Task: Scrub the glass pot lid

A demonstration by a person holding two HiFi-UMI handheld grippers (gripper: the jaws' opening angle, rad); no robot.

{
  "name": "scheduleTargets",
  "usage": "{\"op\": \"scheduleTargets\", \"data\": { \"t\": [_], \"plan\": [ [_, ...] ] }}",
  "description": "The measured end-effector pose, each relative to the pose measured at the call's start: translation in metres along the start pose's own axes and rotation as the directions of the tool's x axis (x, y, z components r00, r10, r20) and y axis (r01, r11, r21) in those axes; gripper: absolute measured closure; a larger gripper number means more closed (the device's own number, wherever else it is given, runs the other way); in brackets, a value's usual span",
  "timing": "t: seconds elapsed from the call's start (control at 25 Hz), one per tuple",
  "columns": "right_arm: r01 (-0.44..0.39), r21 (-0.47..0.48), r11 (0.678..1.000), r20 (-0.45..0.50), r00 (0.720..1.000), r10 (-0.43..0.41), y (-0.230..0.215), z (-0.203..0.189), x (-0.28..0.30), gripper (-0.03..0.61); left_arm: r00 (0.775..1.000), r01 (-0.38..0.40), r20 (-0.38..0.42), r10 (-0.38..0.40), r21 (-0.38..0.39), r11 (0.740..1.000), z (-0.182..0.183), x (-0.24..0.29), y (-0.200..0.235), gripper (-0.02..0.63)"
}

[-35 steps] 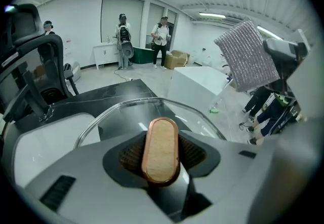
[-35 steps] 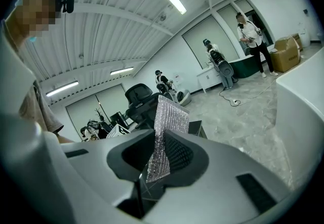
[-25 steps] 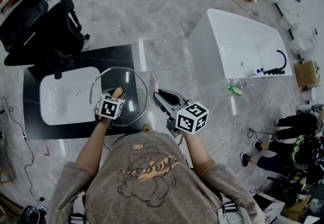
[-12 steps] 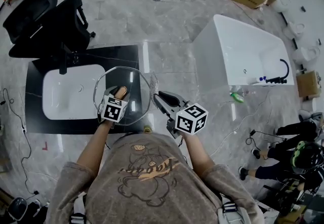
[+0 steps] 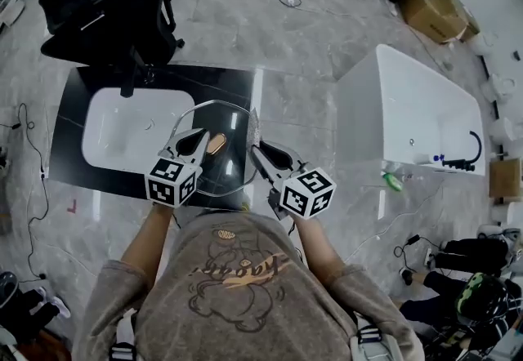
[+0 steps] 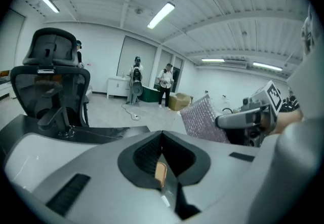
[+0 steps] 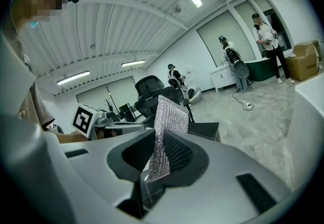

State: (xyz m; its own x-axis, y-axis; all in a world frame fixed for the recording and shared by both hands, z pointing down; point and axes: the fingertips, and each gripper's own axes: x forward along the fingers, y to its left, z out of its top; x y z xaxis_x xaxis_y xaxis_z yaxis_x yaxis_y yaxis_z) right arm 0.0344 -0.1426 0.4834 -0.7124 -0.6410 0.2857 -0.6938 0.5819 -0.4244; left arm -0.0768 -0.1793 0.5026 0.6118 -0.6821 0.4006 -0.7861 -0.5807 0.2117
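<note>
My left hand-held gripper has slid back toward six o'clock, now clamped on the round clear glass pot lid by its tan knob, above the black table. My right hand-held gripper pinches the silvery mesh scourer at the lid's three o'clock. Scrubbing looks ready to begin: next, press it to the glass.

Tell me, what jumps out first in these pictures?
Two handheld grippers with marker cubes sit right in front of the person. The left gripper is clamped on the knob of a glass pot lid, and the right gripper pinches a glittery silver scrub cloth beside it. Beyond them, a white sink lies left and a white bathtub right.
</note>
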Motion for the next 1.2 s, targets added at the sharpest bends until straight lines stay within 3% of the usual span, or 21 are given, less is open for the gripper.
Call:
{"op": "scheduleTargets", "data": {
  "t": [0.16,0.36,0.68,1.2],
  "plan": [
    [-0.011,-0.035,0.999,0.04,0.999,0.013,0.008,0.009,0.008,0.502,0.99,-0.059,0.132,0.056,0.021,0.998,0.015,-0.028,0.008,0.597],
    [-0.016,-0.048,0.999,0.06,0.998,0.019,0.013,0.011,0.015,0.502,0.973,-0.099,0.214,0.092,0.02,0.995,0.015,-0.052,0.011,0.596],
    [-0.019,-0.095,0.995,0.039,0.999,0.023,0.022,0.004,0.02,0.505,0.973,-0.083,0.211,0.093,-0.054,0.995,0.007,-0.058,0.008,0.595],
    [-0.044,-0.115,0.992,0.012,0.999,0.046,0.03,-0.004,0.013,0.506,0.983,-0.047,0.177,0.056,-0.054,0.997,0.005,-0.045,-0.005,0.595]
  ]
}}
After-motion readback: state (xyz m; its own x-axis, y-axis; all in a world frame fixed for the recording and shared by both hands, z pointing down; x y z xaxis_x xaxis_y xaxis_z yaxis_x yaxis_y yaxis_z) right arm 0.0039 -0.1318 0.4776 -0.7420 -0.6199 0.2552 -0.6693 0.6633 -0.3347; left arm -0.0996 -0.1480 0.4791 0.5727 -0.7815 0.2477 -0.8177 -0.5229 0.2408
